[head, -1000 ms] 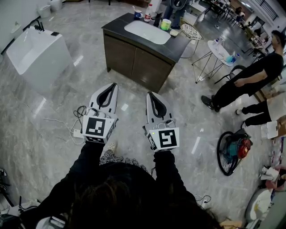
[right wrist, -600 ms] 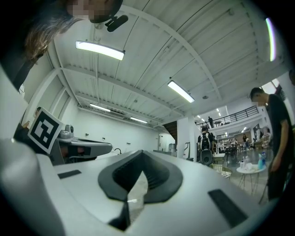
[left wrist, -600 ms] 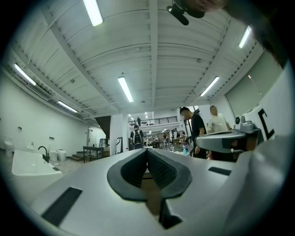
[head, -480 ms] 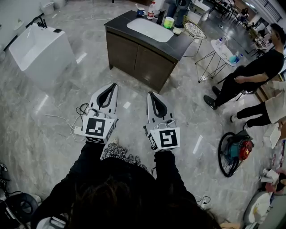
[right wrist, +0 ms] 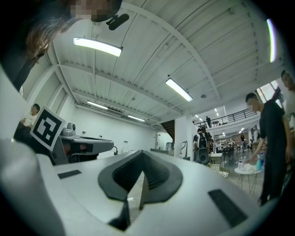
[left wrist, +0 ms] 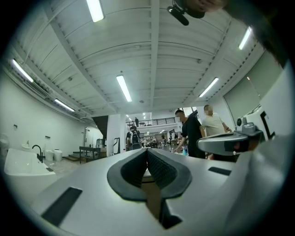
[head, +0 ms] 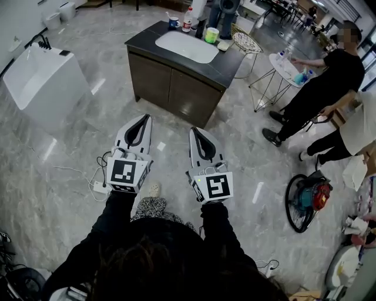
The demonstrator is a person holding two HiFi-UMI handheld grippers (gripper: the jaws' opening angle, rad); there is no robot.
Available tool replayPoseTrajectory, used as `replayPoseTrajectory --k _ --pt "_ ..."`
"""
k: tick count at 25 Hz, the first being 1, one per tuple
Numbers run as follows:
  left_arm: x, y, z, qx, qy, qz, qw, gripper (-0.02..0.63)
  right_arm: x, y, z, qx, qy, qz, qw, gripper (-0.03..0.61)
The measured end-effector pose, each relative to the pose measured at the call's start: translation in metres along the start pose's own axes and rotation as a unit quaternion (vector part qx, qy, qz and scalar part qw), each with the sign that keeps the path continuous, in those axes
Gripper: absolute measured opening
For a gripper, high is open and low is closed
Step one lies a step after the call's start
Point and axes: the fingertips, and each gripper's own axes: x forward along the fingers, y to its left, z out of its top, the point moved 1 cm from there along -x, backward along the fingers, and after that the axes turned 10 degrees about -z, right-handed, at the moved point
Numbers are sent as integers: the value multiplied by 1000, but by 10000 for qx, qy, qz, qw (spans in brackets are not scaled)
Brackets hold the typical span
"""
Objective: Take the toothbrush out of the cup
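Freestanding tub (head: pixel 41 73): white, far left on the marble floor; it plays no part in the task.
Left gripper (head: pixel 144 117): my jaws are pressed together with nothing between them. I hold it roughly level and aimed at the vanity, well apart from it.
Vanity (head: pixel 147 42): a dark cabinet with a white sink (head: pixel 185 46) in its top, across open floor from both grippers.
Blue cup (head: pixel 173 23): stands at the counter's far edge, behind the sink and just left of a bottle (head: pixel 188 19). A pale stick rises from its left side. I judge this to be the toothbrush (head: pixel 168 16), though it is too small to confirm.
Right gripper (head: pixel 194 130): my jaws are likewise closed on nothing. It is held beside the left gripper, parallel to it and equally far from the counter.
Green cup (head: pixel 211 35): on the counter right of the bottle; I cannot tell what it holds.
Bystanders (head: pixel 320 88): two people at the right, near a round side table (head: pixel 285 64), clear of my path.
Step in hand: the approach. Neither gripper is within reach of the cup, so the extraction has not begun.
Next move: walk up to the counter, confirm which cup holds the brush, and spread one gripper's jaws. Then close them on the handle above the rim and lift straight up. The other gripper may need to steady the cup so it does not tip.
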Motion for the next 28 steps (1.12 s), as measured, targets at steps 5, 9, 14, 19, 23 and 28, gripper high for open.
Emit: replayPoseTrajectory --k 5,9,14,19,23,28 --pt "34 31 -5 -63 -27 -55 10000 8 41 -11 -7 -39 73 -85 9999 3" --pt "57 57 -10 -69 -27 -73 9999 8 74 -17 -13 -47 90 -127 9999 3" --pt "83 89 -17 -83 -5 -76 9999 8 115 -25 -22 11 129 -185 9997 3" --pt "110 118 -21 -65 -32 -108 9999 8 156 -30 -24 -26 53 -179 9998 3" --pt "128 139 -25 -40 10 -140 9999 8 185 -35 -29 38 54 -240 9997 3" --pt "144 167 -28 -13 -23 -134 9999 8 219 -36 -34 48 46 -259 9996 3"
